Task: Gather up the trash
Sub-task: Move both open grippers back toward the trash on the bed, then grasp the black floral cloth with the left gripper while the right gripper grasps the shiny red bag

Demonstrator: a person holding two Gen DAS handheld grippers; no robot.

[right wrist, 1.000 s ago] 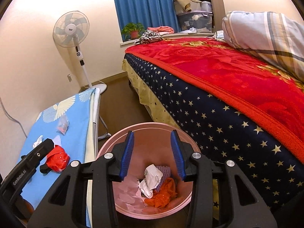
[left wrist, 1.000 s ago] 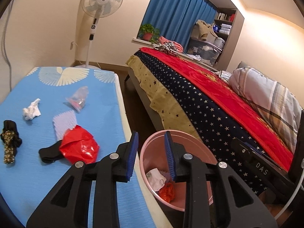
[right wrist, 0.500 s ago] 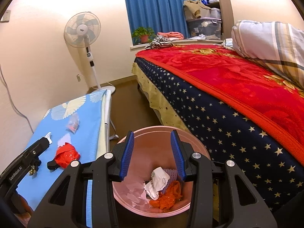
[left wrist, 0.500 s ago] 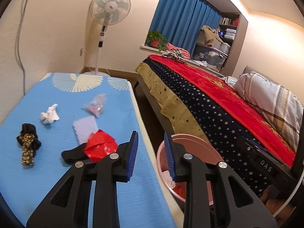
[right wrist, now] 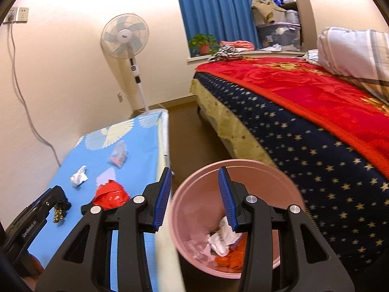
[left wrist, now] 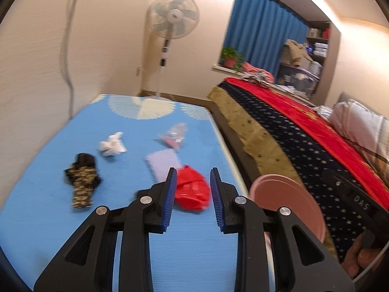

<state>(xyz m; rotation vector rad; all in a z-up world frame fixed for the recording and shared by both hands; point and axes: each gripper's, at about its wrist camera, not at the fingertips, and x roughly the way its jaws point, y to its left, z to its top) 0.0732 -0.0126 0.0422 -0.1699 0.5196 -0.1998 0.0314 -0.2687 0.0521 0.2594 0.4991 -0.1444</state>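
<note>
**Black grippers, blue pads**

Both the left gripper (left wrist: 192, 189) and the right gripper (right wrist: 194, 189) are black plastic with triangular cut-outs, silver screws and ribbed blue pads (left wrist: 170, 199). White lettering marks their bodies.

The left gripper (left wrist: 192, 196) points forward and somewhat downward over the blue table (left wrist: 43, 219), its blue-padded jaws parted with nothing between them. In the right wrist view its black body shows low at the table's near corner. The right gripper (right wrist: 195, 198) hangs off the table's right edge, tilted down, jaws likewise apart and gripping nothing. A hand (left wrist: 362, 259) shows dimly to the right of the table, wrapped around the right gripper's handle.
</note>
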